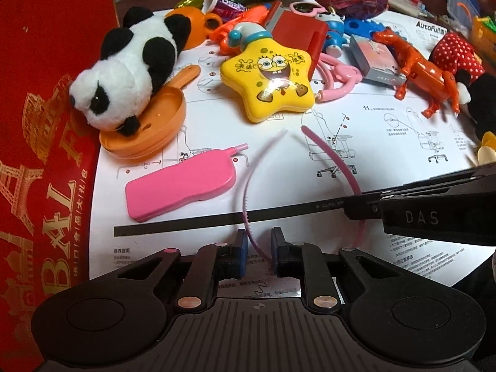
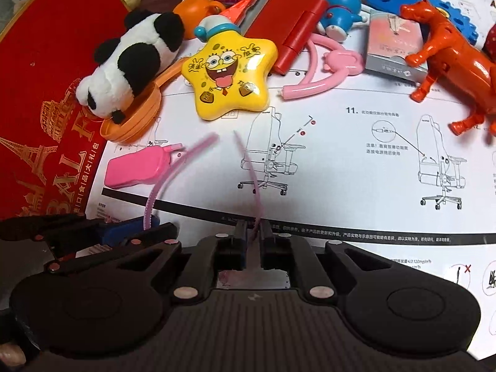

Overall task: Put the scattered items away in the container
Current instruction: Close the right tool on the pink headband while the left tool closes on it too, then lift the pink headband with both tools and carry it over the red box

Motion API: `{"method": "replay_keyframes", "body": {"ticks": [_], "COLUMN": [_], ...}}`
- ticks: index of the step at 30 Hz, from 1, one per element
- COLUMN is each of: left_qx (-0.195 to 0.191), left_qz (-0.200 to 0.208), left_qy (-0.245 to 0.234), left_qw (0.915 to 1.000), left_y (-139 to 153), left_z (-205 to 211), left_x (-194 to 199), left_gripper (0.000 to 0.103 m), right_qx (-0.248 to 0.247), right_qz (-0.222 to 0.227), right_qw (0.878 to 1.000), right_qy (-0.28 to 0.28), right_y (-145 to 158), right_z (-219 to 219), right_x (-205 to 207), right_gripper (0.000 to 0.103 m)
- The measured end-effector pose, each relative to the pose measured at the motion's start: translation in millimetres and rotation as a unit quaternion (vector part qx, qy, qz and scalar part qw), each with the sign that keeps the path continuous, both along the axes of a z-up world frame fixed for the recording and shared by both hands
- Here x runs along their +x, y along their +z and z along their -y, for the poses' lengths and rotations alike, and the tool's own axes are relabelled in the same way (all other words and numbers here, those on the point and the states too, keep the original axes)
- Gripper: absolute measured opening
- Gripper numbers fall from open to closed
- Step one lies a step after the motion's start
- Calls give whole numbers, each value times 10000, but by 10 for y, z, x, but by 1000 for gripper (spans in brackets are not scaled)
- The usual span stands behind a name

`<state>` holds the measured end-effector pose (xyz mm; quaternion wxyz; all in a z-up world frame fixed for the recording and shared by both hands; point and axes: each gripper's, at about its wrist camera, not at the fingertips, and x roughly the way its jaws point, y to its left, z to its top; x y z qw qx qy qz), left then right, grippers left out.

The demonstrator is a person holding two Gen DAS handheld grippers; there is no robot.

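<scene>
Clearly both grippers are working 1 thing between them: a thin pink headband (image 1: 248, 186), a toothed plastic arc whose 2 open tips reach toward the yellow star-shaped SpongeBob toy (image 1: 270, 74). The left gripper (image 1: 259, 241) has its blue pads closed on 1 leg of the band and the right gripper (image 2: 254, 232) is clamped on the other leg, so the hoop is held at 2 points, which I judge keeps such a springy, slippery piece from twisting or flicking away when it is lifted. Its tips look blurred in the right wrist view, so it may already be off the sheet of chair-assembly instructions (image 1: 387, 130) that covers the table, though I cannot tell for sure. Just beside the band lies a flat pink toy phone (image 1: 183, 183), and a plush panda (image 1: 130, 65) sprawls over an orange toy frying pan (image 1: 148, 136). At the left edge sits a big red gift box with gold print (image 1: 40, 142); it is likely the container, but neither view shows an open top. Seen from the left wrist, the right gripper comes in flat from the right edge and a red polka-dot plush (image 1: 455, 52) shows; the right wrist view instead gives the orange plastic horse (image 2: 455, 49), the blue Doraemon figure (image 2: 341, 9) and the left gripper's blue pad low on the left.
</scene>
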<state>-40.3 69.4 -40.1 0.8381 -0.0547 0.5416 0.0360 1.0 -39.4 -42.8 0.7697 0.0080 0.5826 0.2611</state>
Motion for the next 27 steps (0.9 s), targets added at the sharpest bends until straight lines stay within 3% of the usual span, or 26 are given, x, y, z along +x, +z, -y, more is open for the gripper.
{"method": "replay_keyframes", "body": {"ticks": [15, 27], "left_qx": [51, 91], "left_qz": [179, 688], "left_qy": [-1, 44], "left_qw": [9998, 9976], "left_y": [237, 723], "left_z": [67, 115], "left_x": [3, -47], "left_gripper": [8, 8], "right_qx": [243, 640], "right_qz": [99, 623], "right_qw": [9993, 9953], "right_qy": [-271, -381], "right_y": [184, 675], "right_z": [130, 235], "right_x": [34, 56], "right_gripper": [7, 5]}}
